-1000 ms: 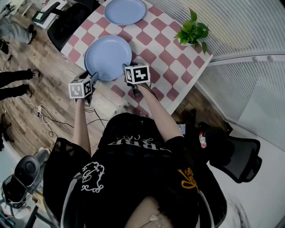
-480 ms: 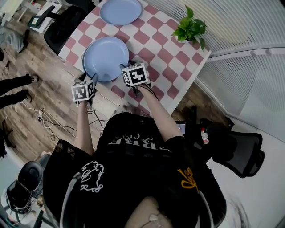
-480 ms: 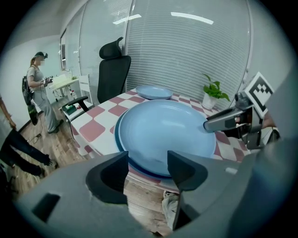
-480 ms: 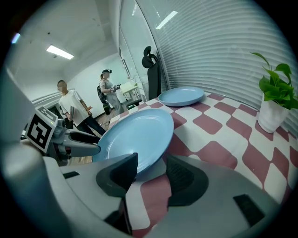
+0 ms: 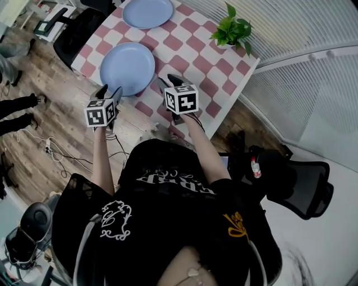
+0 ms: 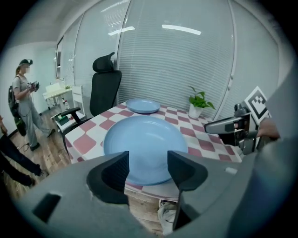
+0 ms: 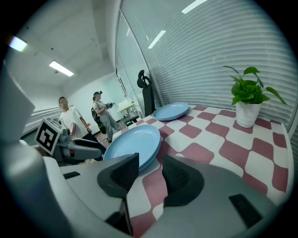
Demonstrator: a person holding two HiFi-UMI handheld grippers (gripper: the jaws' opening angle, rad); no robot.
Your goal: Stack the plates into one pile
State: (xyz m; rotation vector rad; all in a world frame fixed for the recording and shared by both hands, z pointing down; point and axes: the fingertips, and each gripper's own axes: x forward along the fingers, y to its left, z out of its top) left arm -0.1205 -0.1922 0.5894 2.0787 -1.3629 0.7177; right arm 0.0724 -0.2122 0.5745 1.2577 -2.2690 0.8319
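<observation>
Two blue plates lie on the red-and-white checked table (image 5: 201, 61). The near plate (image 5: 127, 68) (image 6: 144, 146) (image 7: 132, 144) sits at the table's front-left corner; its rim shows a double edge in the right gripper view. The far plate (image 5: 148, 12) (image 6: 143, 106) (image 7: 171, 111) lies at the back. My left gripper (image 5: 109, 92) (image 6: 148, 162) hangs off the table's edge just short of the near plate, open and empty. My right gripper (image 5: 170, 81) (image 7: 149, 172) hovers over the cloth to the right of that plate, also open and empty.
A potted green plant (image 5: 229, 31) (image 7: 249, 100) stands at the table's far right corner. A black office chair (image 5: 84, 31) is at the table's left side. People stand on the wooden floor at the left (image 6: 25, 104). Glass walls with blinds close the far side.
Both grippers have drawn back from the near plate's rim, the left toward the floor side and the right out over the cloth. The plate stays where it lay.
</observation>
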